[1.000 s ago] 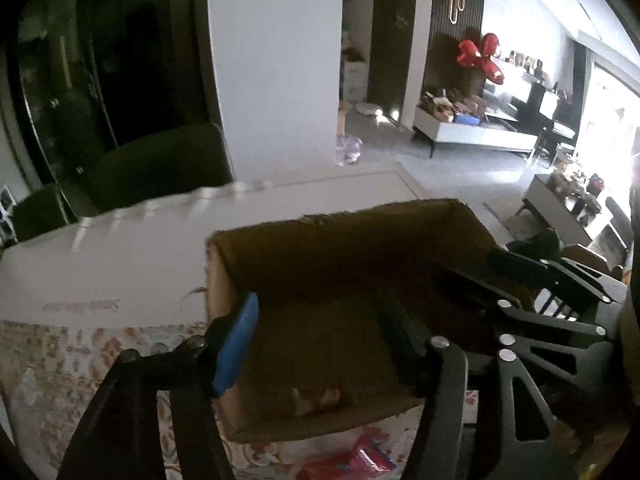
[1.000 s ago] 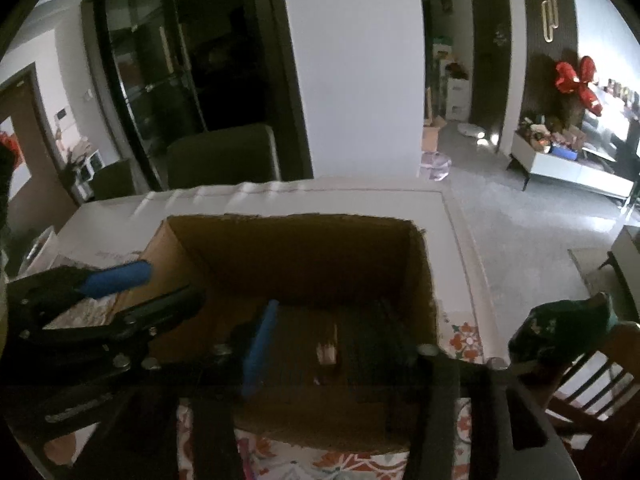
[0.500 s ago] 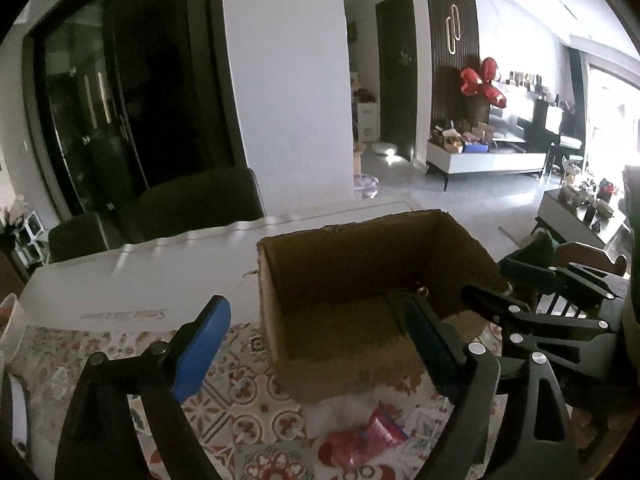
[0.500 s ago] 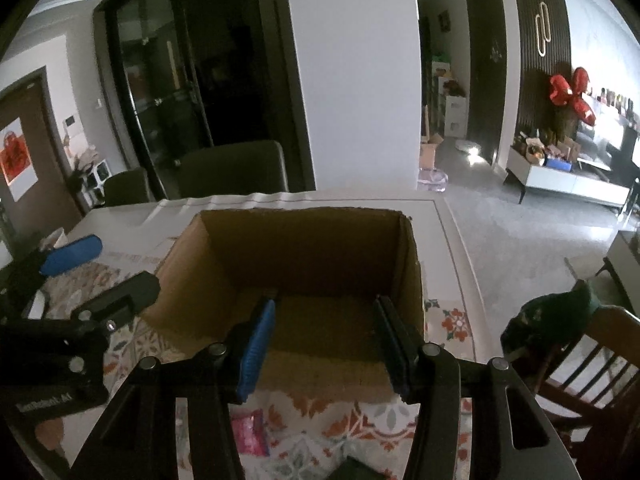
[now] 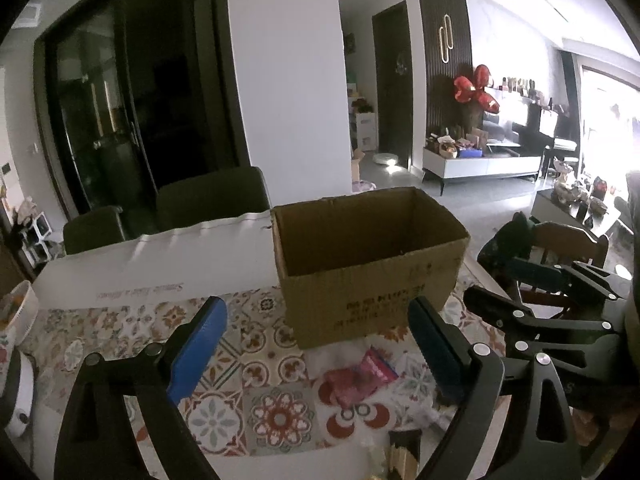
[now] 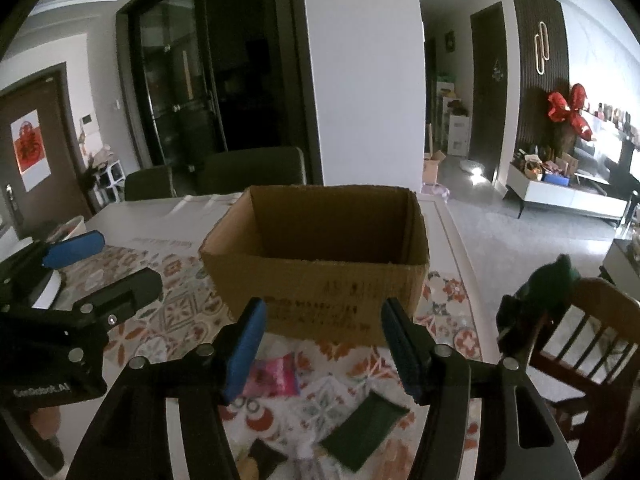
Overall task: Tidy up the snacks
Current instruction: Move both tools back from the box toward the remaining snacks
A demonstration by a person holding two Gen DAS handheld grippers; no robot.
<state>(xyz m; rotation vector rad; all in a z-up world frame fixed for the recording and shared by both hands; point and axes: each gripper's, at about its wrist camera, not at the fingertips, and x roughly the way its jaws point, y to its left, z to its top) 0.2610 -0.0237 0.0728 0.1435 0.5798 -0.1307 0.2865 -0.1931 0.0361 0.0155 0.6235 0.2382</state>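
Observation:
An open brown cardboard box (image 5: 372, 276) (image 6: 320, 280) stands on the patterned tablecloth. In front of it lie a pink snack packet (image 5: 358, 376) (image 6: 272, 378), a dark green packet (image 6: 362, 426) and a dark packet at the near edge (image 5: 404, 446). My left gripper (image 5: 316, 350) is open and empty, held above the cloth in front of the box. My right gripper (image 6: 322, 348) is open and empty, above the packets. The right gripper also shows in the left wrist view (image 5: 536, 300), and the left one in the right wrist view (image 6: 92, 264).
A white table (image 5: 160, 264) carries the patterned cloth (image 5: 248, 360). White dishes (image 5: 16, 360) stand at the left. Dark chairs (image 5: 212, 200) sit behind the table. A wooden chair with green cloth (image 6: 580, 320) stands at the right.
Both grippers have pulled up and back out of the box toward me. The packets on the cloth in front of the box have come into view.

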